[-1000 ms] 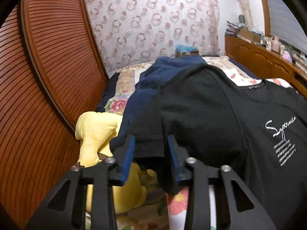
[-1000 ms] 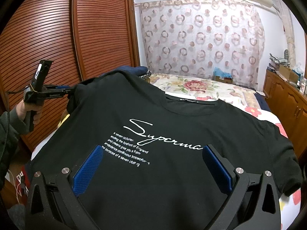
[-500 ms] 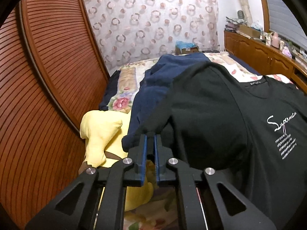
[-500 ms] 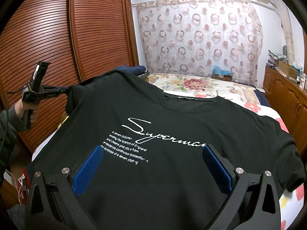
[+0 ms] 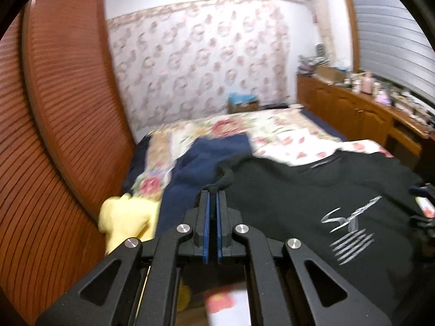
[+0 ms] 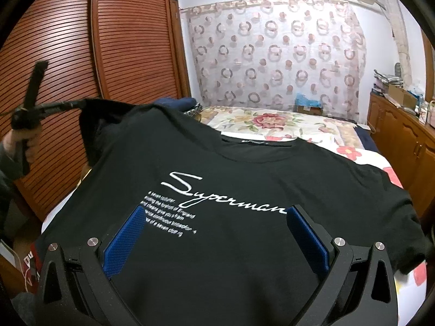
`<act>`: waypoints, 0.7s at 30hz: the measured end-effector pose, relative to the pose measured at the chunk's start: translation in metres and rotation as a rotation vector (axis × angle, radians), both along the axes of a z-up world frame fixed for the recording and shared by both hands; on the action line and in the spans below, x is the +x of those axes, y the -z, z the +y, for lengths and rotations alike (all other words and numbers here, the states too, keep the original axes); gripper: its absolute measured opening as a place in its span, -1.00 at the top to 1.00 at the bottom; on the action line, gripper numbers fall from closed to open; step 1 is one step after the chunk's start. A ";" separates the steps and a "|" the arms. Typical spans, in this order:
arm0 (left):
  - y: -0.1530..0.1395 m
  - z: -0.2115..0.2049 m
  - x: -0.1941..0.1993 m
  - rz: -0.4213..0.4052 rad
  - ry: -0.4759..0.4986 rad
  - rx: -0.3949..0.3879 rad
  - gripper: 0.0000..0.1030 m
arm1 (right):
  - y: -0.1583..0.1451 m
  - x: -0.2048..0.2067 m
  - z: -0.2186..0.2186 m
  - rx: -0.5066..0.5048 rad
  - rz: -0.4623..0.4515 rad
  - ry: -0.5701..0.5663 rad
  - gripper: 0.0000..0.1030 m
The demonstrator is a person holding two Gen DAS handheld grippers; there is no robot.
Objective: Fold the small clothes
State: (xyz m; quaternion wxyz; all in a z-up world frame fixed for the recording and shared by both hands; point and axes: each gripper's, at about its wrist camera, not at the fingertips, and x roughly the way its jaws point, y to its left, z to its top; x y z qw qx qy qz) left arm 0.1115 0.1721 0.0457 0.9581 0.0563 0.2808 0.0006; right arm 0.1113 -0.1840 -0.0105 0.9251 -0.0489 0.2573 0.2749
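The right tongs (image 6: 214,233) hang spread wide above the printed chest of the black T-shirt (image 6: 244,190), touching nothing. The shirt lies face up across the floral bed (image 6: 285,125), collar toward the curtain (image 6: 272,49). At the shirt's left sleeve, the left tongs (image 5: 212,206) are clamped on the bunched sleeve cloth, lifting it off the bed. Just beyond that sleeve sits a navy garment (image 5: 195,163), with a yellow cloth (image 5: 122,217) beside it near the wooden wardrobe doors (image 6: 81,68).
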 end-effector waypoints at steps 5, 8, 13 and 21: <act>-0.019 -0.053 0.025 0.023 0.114 -0.025 0.91 | -0.006 0.004 -0.011 0.018 -0.008 0.030 -1.00; -0.014 -0.078 0.046 0.060 0.148 -0.001 0.91 | -0.007 0.004 -0.017 0.030 -0.008 0.043 -1.00; 0.000 -0.097 0.067 0.109 0.178 -0.018 0.88 | -0.004 0.003 -0.020 0.029 -0.001 0.059 -1.00; -0.005 -0.088 0.048 0.079 0.181 -0.051 -0.14 | -0.004 0.004 -0.015 0.024 0.012 0.073 -1.00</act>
